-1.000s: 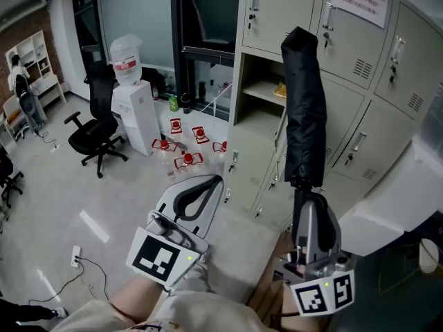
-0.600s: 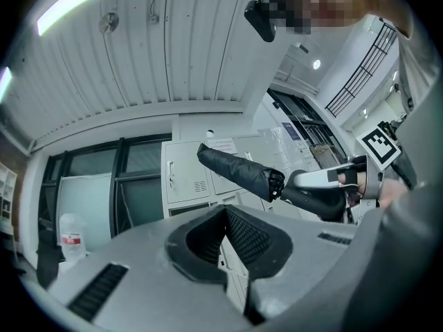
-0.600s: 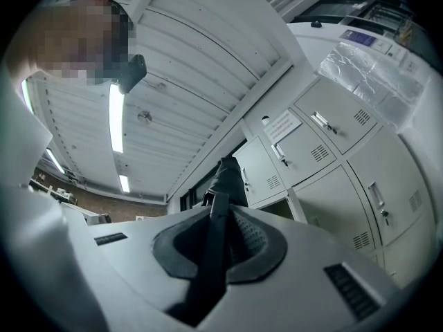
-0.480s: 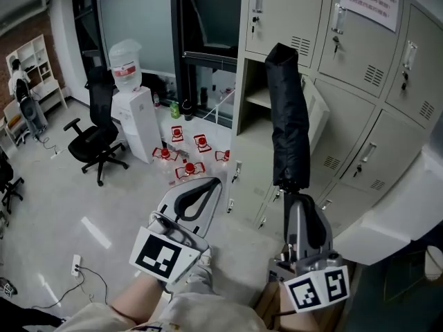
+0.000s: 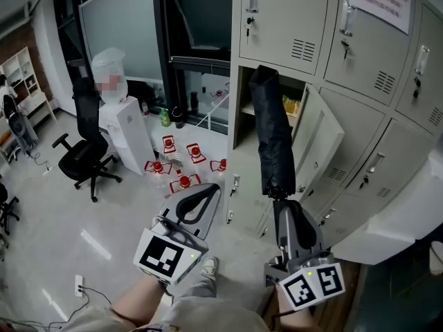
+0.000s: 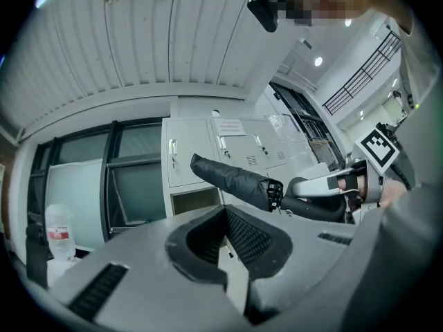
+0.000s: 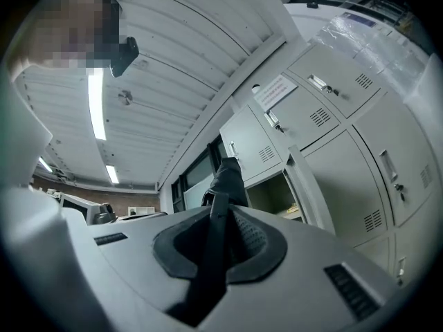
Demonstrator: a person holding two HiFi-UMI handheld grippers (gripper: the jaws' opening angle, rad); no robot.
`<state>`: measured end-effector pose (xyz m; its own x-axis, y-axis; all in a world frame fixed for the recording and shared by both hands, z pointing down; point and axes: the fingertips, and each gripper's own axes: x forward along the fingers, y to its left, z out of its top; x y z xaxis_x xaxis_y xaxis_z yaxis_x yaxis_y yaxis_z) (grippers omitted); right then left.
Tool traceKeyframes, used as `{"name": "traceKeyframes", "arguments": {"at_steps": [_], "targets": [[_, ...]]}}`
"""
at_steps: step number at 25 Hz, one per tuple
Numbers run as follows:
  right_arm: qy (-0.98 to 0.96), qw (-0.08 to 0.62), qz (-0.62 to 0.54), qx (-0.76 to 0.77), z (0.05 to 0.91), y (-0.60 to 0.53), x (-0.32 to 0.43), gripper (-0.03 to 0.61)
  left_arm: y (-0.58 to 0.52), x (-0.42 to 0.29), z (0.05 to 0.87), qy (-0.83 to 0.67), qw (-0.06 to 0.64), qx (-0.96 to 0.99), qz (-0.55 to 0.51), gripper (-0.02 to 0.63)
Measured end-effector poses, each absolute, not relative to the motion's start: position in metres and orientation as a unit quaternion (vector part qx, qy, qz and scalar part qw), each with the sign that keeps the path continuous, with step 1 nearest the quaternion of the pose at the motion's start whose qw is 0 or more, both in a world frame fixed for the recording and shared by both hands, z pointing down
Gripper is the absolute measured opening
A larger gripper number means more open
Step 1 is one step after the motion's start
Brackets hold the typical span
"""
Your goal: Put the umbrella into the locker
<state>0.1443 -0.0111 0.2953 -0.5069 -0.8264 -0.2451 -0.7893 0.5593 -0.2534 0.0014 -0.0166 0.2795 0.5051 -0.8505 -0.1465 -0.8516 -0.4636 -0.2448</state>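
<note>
Nearest, my left gripper (image 5: 199, 198) hangs left of the locker (image 5: 277, 19) — jaws pressed together on nothing. My right gripper (image 5: 282, 203) pinches the handle end of the folded umbrella (image 5: 271, 133), upright just before the locker's open compartment (image 5: 244, 116). Probably light: soft cloth over a stiff stem — hold the rigid handle, not the fabric.
</note>
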Motion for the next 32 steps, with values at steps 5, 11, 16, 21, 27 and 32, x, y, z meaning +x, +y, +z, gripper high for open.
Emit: {"name": "traceKeyframes", "arguments": {"at_steps": [5,11,16,21,27,32], "targets": [[0.863,0.148,-0.08,-0.477,0.309,-0.062,0.126,0.038,-0.068,-0.019,0.287,0.494,0.123,-0.861,-0.003,0.008],[0.854,0.114,-0.11,-0.496,0.332,-0.128,0.109,0.038,-0.135,-0.034,0.299,0.483,0.101,-0.87,-0.008,0.008],[0.84,0.096,-0.125,-0.519,0.343,-0.181,0.101,0.038,-0.188,-0.042,0.308,0.466,0.082,-0.881,-0.012,0.008],[0.826,0.08,-0.132,-0.543,0.349,-0.235,0.095,0.038,-0.242,-0.047,0.313,0.447,0.07,-0.892,-0.012,0.008],[0.81,0.074,-0.144,-0.564,0.353,-0.301,0.085,0.038,-0.305,-0.056,0.314,0.426,0.065,-0.902,-0.007,0.008],[0.799,0.072,-0.152,-0.577,0.353,-0.344,0.073,0.038,-0.346,-0.063,0.315,0.411,0.058,-0.91,0.0,0.008]]}}
